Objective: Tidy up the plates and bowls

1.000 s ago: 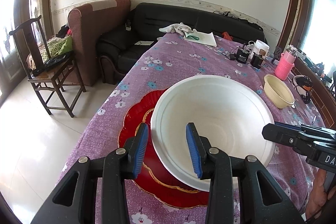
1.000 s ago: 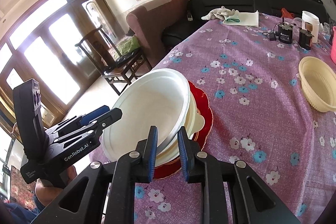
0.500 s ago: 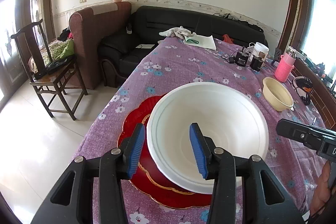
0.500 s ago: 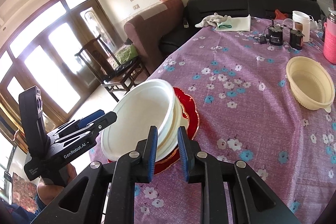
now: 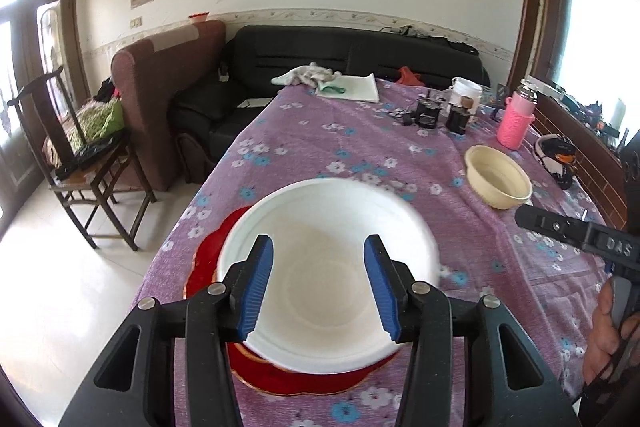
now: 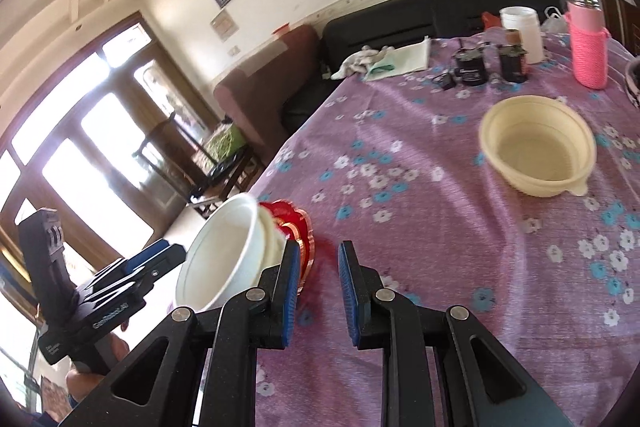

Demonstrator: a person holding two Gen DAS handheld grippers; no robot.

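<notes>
Two bowls remain apart: the white bowl (image 5: 328, 267) sits on the red plate (image 5: 208, 267) near the table (image 5: 500, 267) edge, the cream bowl (image 6: 538, 147) well away. The stack could be knocked off the edge. The left gripper (image 5: 320, 291) has just been opening, nothing pinched; the right gripper (image 6: 319, 297) is held narrow and empty.

Black left claw (image 5: 318, 289); ribbed blue pads (image 5: 256, 289) (silver screws).

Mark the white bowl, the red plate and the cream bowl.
white bowl (image 5: 320, 291): left wrist view, inner floor.
red plate (image 5: 204, 259): left wrist view, left rim showing beside the bowl.
cream bowl (image 6: 540, 163): right wrist view, inner floor.
</notes>
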